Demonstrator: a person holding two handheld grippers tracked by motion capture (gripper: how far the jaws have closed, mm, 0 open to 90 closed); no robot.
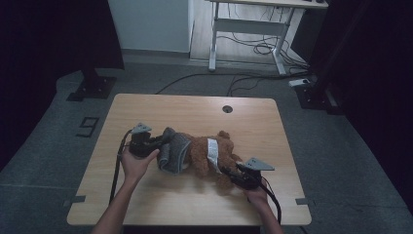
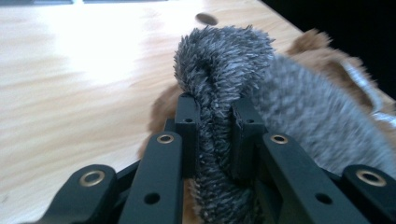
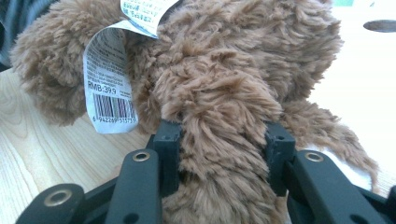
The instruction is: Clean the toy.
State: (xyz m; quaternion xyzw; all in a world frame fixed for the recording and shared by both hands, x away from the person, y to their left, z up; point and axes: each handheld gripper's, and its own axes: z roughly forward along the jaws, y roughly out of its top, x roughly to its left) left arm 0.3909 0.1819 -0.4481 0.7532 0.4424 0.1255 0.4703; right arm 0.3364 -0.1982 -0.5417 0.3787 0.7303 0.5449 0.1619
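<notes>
The brown plush toy (image 1: 212,156) lies on its side near the middle of the wooden bench (image 1: 195,109), with a grey fuzzy garment (image 1: 174,151) bunched over the end nearest the left gripper (image 1: 158,144). That garment hides the end of the toy beneath it, so its face cannot be made out, and in the high view the dim light blurs where one limb ends and the next begins. The fur is shaggy and mid-brown; the grey fabric has a short, bristly pile. The left gripper's jaws are pinched tight on a fold of the grey garment (image 2: 215,140), which stands up between them. The right gripper (image 1: 234,174) has its jaws clamped on a thick brown limb of the toy (image 3: 219,140) at the toy's other end. White sewn-in labels (image 3: 109,79) hang from the fur: one carries a barcode and the line "RMB:39.9", with digits under the bars partly readable; the smaller print above is too fine to read, and a second label (image 3: 144,11) is cut off at the top edge.
</notes>
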